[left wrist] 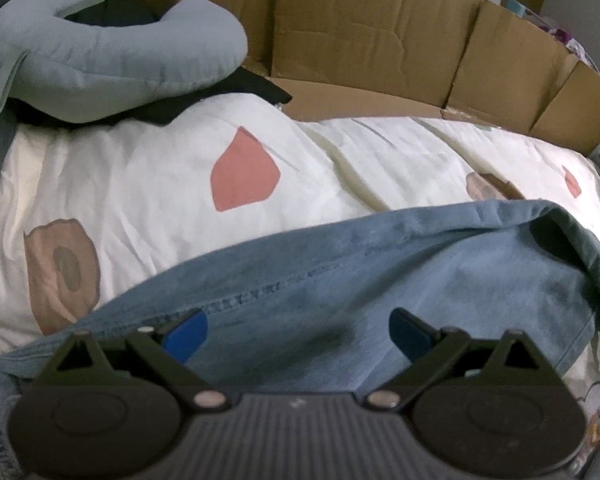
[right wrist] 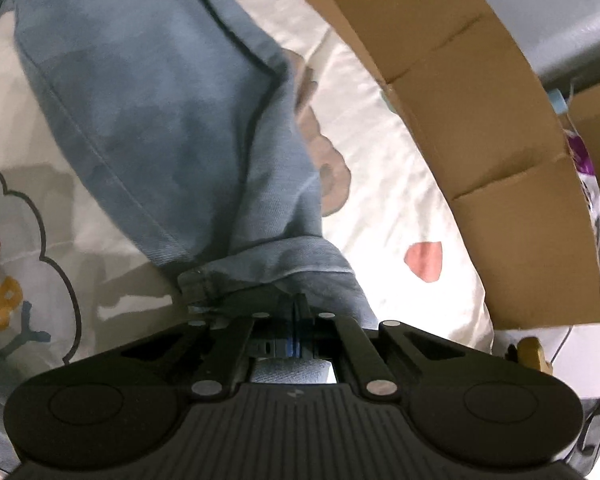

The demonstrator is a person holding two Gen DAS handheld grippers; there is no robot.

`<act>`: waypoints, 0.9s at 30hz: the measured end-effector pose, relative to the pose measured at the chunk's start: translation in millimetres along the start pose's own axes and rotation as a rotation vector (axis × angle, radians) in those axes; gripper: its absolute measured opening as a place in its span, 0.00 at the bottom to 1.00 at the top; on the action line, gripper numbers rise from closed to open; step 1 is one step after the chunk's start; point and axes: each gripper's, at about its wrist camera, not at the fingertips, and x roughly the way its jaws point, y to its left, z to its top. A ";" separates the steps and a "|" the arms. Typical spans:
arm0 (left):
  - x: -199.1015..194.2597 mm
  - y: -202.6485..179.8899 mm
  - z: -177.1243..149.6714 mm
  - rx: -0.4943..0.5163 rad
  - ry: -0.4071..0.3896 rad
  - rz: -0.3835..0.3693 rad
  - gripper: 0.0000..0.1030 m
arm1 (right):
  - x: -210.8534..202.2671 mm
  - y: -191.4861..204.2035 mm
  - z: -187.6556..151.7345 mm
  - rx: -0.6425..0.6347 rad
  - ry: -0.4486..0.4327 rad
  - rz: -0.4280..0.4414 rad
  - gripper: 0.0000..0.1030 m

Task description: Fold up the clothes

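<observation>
Here both grippers tilt steeply down over the blue jeans [left wrist: 340, 280]: the left gripper [left wrist: 298, 334] spread wide above the denim, the right gripper [right wrist: 296, 312] pinching the hem [right wrist: 260, 268].

Faded blue jeans [left wrist: 340, 280] on a white quilt [left wrist: 140, 184] with pink and brown shapes.

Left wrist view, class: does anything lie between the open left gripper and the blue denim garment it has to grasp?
Nothing visible does. The left gripper hangs open directly over the denim garment, with bare cloth between its blue pads. The grey neck pillow and cardboard box sit far behind, off the garment. The right gripper is shut on the garment's end.
</observation>
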 end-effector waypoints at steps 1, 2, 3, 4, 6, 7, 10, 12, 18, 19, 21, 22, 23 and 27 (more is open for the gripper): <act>-0.1 -1.5 0.1 0.001 0.001 -0.001 0.96 | -1.9 3.3 -0.2 0.001 -0.008 0.002 0.11; -0.1 -3.0 0.3 0.003 0.002 -0.002 0.96 | -2.8 7.4 0.4 -0.001 -0.017 0.007 0.23; -0.2 -4.4 0.0 0.007 0.002 -0.006 0.96 | -3.3 11.7 1.3 -0.006 -0.027 0.014 0.34; -0.2 -5.8 -0.2 0.012 0.001 -0.009 0.96 | -3.9 16.0 2.2 -0.010 -0.037 0.021 0.58; 0.0 -7.5 -1.1 0.017 0.001 -0.015 0.96 | -3.9 24.9 3.3 -0.017 -0.050 0.022 0.73; 0.4 -7.7 -1.7 0.018 0.000 -0.019 0.96 | -3.8 29.4 3.8 -0.020 -0.056 0.022 0.73; 3.3 -5.2 -3.7 0.014 0.004 -0.025 0.96 | 3.6 40.1 5.7 -0.032 -0.037 0.030 0.73; 6.6 -1.6 -4.8 0.007 0.007 -0.026 0.96 | 14.4 45.8 6.2 -0.064 -0.018 0.013 0.73; 15.8 8.7 -5.4 -0.046 0.011 -0.036 0.96 | 31.8 49.4 6.2 -0.124 0.014 -0.020 0.70; 17.3 8.9 -5.4 -0.049 0.014 -0.039 0.96 | 32.7 48.3 5.8 -0.127 0.016 -0.021 0.63; 18.8 7.7 -4.8 -0.036 0.013 -0.037 0.96 | 28.8 41.0 5.4 -0.110 0.006 -0.022 0.53; 19.5 7.4 -4.5 -0.031 0.013 -0.031 0.96 | 26.0 36.2 5.1 -0.093 0.002 -0.020 0.43; 20.0 7.3 -4.1 -0.032 0.016 -0.028 0.96 | 23.1 31.4 4.7 -0.076 -0.001 -0.018 0.33; 20.5 6.6 -2.4 -0.038 0.026 -0.014 0.96 | 6.3 8.4 3.3 0.001 -0.030 -0.027 0.09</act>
